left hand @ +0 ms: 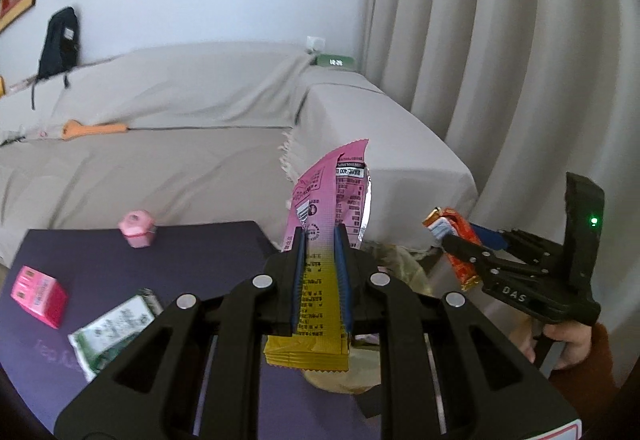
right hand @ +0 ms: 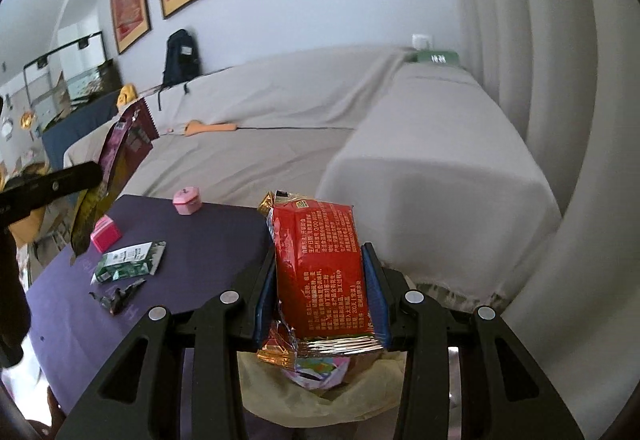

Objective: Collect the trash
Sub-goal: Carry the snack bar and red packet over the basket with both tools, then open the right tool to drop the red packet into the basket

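On the dark purple table mat (left hand: 168,260), a pink cardboard box (left hand: 38,296) sits at nine o'clock, a green-and-white crumpled wrapper (left hand: 114,328) lies beside it toward seven o'clock, and a small pink hexagonal container (left hand: 137,229) stands near the far edge at ten o'clock. At centre, the left gripper (left hand: 320,280) is clamped on a pink-and-yellow snack wrapper (left hand: 326,240), held upright with its torn pink top pointing to twelve o'clock, above a translucent yellowish trash bag (left hand: 340,380) seen at six o'clock. At three o'clock, the right gripper (left hand: 460,240), with the person's hand (left hand: 568,344) on its handle, pinches a red-and-orange foil snack packet (right hand: 320,260); its own camera shows the blue-padded fingers (right hand: 376,292) pressed against both sides of the packet, directly over the bag's open mouth, where a crumpled pink wrapper (right hand: 316,372) already lies. A grey cloth-covered sofa (left hand: 180,144) fills the background.
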The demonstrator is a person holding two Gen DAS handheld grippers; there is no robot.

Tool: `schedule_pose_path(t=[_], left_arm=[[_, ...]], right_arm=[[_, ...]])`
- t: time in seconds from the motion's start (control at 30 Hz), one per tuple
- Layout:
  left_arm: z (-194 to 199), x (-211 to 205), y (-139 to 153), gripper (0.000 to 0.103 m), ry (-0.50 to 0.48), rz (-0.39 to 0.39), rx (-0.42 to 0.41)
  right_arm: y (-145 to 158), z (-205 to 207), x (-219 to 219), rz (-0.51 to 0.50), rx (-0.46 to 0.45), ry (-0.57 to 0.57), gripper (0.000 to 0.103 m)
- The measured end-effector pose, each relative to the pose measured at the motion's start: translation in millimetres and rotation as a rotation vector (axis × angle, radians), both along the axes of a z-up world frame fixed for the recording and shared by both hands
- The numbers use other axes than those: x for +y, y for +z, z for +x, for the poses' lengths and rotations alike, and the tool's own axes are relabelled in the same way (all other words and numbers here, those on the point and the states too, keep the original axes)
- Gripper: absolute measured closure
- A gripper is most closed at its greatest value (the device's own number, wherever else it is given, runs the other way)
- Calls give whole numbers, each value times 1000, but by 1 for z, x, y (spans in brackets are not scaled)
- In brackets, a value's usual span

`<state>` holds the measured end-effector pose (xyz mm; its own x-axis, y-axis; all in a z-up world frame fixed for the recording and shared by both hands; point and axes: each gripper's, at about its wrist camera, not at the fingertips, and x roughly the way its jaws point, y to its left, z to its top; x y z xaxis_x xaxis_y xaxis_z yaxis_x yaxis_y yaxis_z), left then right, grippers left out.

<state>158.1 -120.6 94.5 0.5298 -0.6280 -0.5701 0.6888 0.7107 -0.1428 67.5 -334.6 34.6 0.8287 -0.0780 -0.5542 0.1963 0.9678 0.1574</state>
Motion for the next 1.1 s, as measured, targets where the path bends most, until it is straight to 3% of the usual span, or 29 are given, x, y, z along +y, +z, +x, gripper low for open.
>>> schedule_pose_path(t=[0.6, 0.83, 0.9, 1.1], left_arm=[[43, -33, -88, 89, -8, 14, 194], [50, -35, -102, 89, -5, 14, 227], [51, -35, -103, 89, -6, 11, 231], [52, -32, -106, 89, -2, 0, 242]], right_arm=[[-95, 47, -11, 23, 152, 13, 63], [-109, 55, -7, 46, 178, 40, 52], [-110, 56, -7, 65, 180, 46, 42], [-102, 50, -7, 94, 134, 54, 36]])
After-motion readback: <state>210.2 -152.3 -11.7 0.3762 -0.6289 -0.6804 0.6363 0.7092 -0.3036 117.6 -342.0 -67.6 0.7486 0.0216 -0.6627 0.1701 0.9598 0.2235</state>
